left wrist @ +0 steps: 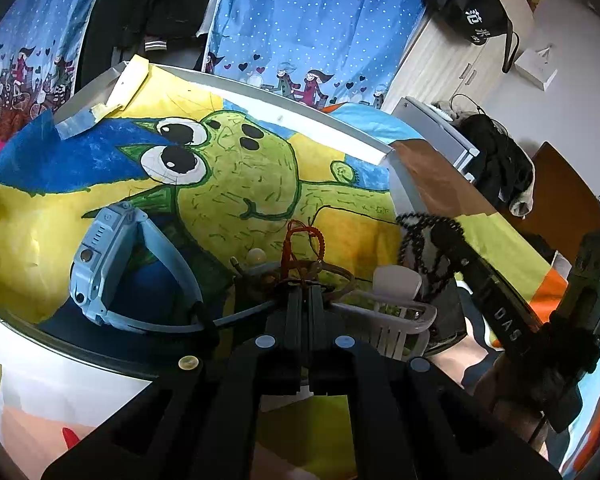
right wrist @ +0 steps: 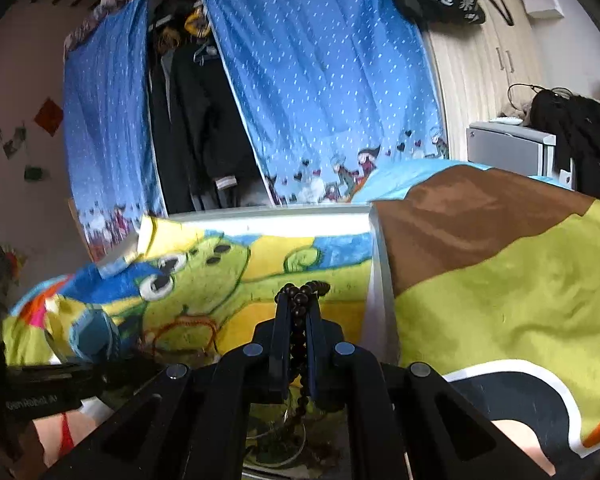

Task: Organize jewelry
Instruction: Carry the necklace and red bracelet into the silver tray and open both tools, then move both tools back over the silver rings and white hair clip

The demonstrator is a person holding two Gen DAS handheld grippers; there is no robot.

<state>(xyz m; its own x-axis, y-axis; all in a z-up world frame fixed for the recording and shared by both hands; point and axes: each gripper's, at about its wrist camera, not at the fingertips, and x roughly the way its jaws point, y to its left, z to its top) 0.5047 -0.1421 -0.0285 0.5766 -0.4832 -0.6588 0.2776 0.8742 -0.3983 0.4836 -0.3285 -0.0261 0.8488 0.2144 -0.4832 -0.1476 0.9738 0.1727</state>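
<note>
My left gripper (left wrist: 306, 294) is shut, and a red bead bracelet (left wrist: 302, 240) rises in a loop from its tips. A thin brown bangle (left wrist: 340, 274) lies tangled at the same spot. Both hang over a white-rimmed tray (left wrist: 340, 128) lined with a green cartoon drawing. A light blue watch (left wrist: 100, 272) lies on the drawing to the left. My right gripper (right wrist: 300, 300) is shut on a dark bead string (right wrist: 300, 292), which droops between the fingers. In the left wrist view that dark bead string (left wrist: 418, 248) hangs from the right gripper (left wrist: 434, 236) at the tray's right edge.
A small white toy chair (left wrist: 396, 308) stands just right of my left fingers. A glass dish (right wrist: 276, 440) shows below the right gripper. A green, brown and orange blanket (right wrist: 500, 300) lies right of the tray. Blue curtains (right wrist: 320, 80) hang behind.
</note>
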